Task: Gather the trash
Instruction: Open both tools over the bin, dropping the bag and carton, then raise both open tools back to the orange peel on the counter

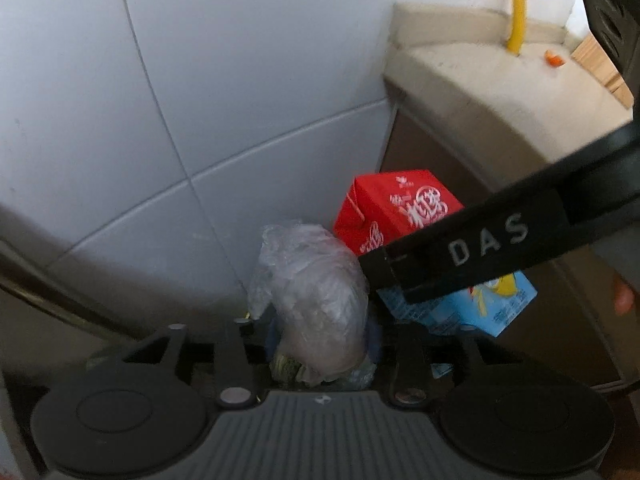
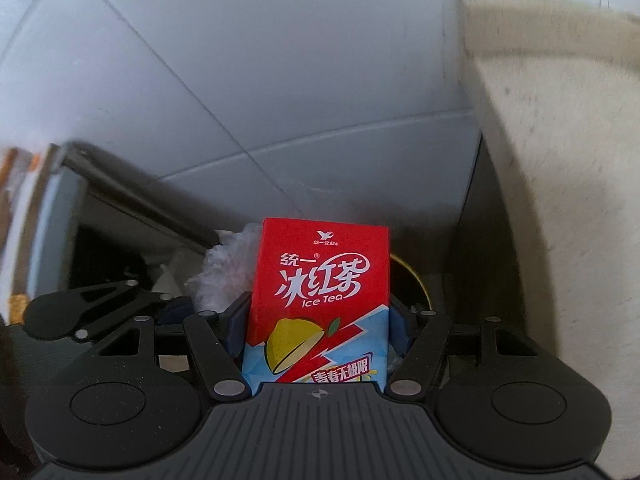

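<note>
My right gripper (image 2: pixel 318 320) is shut on a red and blue ice tea carton (image 2: pixel 320 304), held upright between its blue pads. The carton also shows in the left wrist view (image 1: pixel 400 208), with the right gripper's black finger (image 1: pixel 460 256) across it. My left gripper (image 1: pixel 320 344) is shut on a crumpled clear plastic bag (image 1: pixel 316 296) of trash. In the right wrist view the bag (image 2: pixel 228 268) shows just left of and behind the carton, with the left gripper's black body (image 2: pixel 96 308) beside it. Both grippers sit close together in front of a tiled wall.
A white tiled wall (image 1: pixel 180 100) fills the background. A beige stone counter (image 1: pixel 500 88) stands at the right with a yellow pipe (image 1: pixel 518 4) rising from it. A dark metal edge (image 2: pixel 132 184) runs at the left. A dark round rim (image 2: pixel 416 280) lies below the carton.
</note>
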A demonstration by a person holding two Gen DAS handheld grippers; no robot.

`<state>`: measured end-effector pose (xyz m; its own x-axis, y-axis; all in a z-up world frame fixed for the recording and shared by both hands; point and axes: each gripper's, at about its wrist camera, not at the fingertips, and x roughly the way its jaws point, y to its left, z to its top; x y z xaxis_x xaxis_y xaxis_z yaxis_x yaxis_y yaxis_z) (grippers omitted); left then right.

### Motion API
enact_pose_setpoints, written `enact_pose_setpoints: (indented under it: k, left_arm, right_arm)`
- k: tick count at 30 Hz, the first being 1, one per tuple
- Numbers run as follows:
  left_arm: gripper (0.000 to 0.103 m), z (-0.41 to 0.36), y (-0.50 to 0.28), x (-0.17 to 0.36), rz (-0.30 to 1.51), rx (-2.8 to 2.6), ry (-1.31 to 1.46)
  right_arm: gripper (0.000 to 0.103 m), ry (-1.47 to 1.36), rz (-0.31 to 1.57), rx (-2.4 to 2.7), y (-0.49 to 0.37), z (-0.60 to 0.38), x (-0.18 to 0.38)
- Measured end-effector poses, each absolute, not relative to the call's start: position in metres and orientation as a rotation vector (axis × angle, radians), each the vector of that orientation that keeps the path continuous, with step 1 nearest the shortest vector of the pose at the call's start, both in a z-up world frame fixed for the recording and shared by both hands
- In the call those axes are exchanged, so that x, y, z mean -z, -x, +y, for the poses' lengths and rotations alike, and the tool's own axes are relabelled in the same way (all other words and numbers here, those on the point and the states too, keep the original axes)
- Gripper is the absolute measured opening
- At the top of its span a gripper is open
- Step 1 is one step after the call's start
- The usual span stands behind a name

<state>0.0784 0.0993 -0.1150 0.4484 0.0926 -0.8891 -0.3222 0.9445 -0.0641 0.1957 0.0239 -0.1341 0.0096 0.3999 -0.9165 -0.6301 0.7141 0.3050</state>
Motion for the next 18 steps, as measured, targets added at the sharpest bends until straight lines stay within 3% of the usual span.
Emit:
enact_pose_setpoints:
  k: [4,6,11,18]
  left_arm:
    - [0.055,0.101,-0.091,0.131,1.134,-0.267,0.219]
    - [0.056,0.1,-0.095,0.139,1.167,-0.269,0.199]
    - [0.056,0.101,-0.1,0.144,1.187,-0.27,0.184]
    - [0.056,0.1,-0.091,0.099,1.064,-0.288,0.174]
  right_arm:
    - [0.076,0.221,1.384,-0.769,-0.2,0.027,0.159]
    - [0.082,0.227,1.398,-0.754,-0.201,0.029,0.171]
    - [0.08,0.2,1.42,-0.727,-0.204,0.028,0.189]
    - [0.08,0.164,1.336,-0.777,-0.205,0.014,0.141]
